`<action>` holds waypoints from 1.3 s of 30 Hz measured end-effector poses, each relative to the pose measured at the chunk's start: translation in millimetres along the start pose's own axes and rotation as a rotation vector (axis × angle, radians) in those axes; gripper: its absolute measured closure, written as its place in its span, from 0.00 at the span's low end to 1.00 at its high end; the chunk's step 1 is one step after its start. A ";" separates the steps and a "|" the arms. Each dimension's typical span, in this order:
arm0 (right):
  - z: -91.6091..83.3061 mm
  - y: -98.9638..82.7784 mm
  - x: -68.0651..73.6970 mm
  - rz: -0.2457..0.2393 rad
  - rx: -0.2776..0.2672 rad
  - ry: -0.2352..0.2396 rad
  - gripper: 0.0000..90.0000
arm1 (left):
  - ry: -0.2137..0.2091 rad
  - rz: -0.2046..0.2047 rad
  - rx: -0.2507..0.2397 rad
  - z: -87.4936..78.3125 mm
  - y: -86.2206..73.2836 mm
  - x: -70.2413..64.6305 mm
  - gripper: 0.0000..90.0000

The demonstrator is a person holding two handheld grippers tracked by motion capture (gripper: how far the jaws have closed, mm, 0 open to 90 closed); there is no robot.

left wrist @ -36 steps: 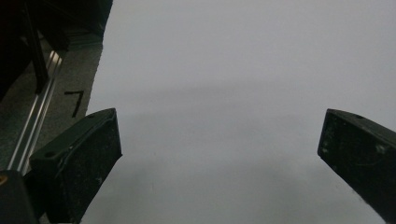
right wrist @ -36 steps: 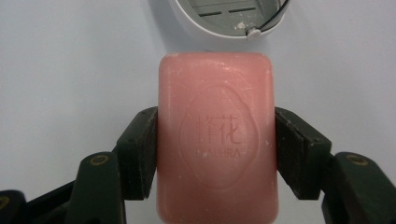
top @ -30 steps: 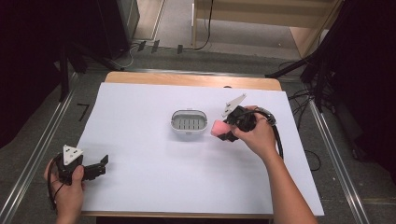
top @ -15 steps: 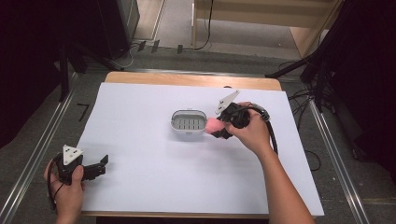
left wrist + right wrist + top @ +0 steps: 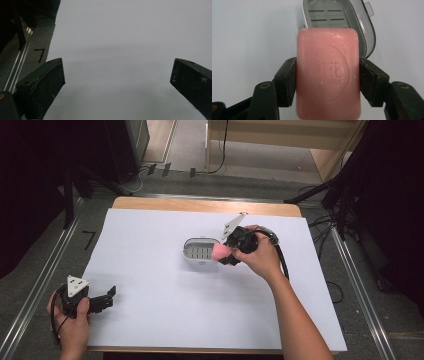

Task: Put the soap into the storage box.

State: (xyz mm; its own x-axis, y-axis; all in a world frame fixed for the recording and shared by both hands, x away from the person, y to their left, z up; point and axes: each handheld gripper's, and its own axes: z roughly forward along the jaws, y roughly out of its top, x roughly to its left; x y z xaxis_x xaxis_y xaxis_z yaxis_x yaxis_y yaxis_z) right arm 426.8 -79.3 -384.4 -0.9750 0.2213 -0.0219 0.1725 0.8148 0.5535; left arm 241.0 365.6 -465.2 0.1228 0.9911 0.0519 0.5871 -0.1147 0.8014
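A pink soap (image 5: 327,75) is being pinched by the right gripper (image 5: 231,255) just beside the dish (image 5: 199,251), at its right rim. The soap is judged as being delivered; lowering over the slotted tray is needed next. The left gripper (image 5: 102,300) is being held spread, well apart.

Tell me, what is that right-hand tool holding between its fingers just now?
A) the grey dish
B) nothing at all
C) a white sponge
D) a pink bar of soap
D: in the right gripper view the right gripper has its fingers pressed on both sides of a pink bar of soap, with the grey soap dish lying free on the table beyond it.
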 end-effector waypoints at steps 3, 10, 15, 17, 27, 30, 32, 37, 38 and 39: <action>1.8 4.6 -0.6 -0.008 -0.004 0.003 0.43 | -0.002 -0.002 0.001 0.1 0.0 0.2 0.00; 11.5 18.9 -2.1 -0.027 -0.005 0.009 0.43 | -0.005 -0.008 -0.001 -0.2 -0.1 0.5 0.00; 16.9 29.6 -2.2 -0.040 -0.006 0.022 0.43 | -0.006 -0.007 0.003 0.0 0.1 0.9 0.00; 18.6 33.8 -2.9 -0.048 -0.002 0.022 0.43 | -0.006 -0.008 0.004 -0.1 0.2 0.9 0.00; 25.8 50.3 -10.9 -0.072 0.004 0.033 0.43 | -0.010 -0.006 0.004 -0.1 0.2 1.2 0.00; 27.9 52.8 -14.1 -0.077 0.004 0.025 0.43 | -0.007 -0.008 0.008 0.4 0.3 1.1 0.00; 29.3 54.0 -14.7 -0.073 0.011 0.033 0.43 | -0.009 -0.005 0.007 0.4 0.3 1.0 0.00; 35.7 54.6 -16.7 -0.083 0.033 0.050 0.43 | -0.009 -0.005 0.008 0.5 0.4 1.0 0.00; 36.8 54.7 -17.1 -0.090 0.038 0.046 0.43 | -0.009 -0.006 0.008 0.5 0.4 0.9 0.00; 38.6 54.7 -17.1 -0.092 0.041 0.048 0.43 | -0.009 -0.006 0.008 0.5 0.4 1.0 0.00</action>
State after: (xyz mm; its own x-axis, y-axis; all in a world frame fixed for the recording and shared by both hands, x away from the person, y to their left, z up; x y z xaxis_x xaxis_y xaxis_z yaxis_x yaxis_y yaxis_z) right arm 458.3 -17.8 -385.9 -0.9924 0.1195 -0.0307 0.0866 0.8520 0.5163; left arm 241.8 366.5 -465.1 0.1263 0.9911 0.0417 0.5944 -0.1093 0.7967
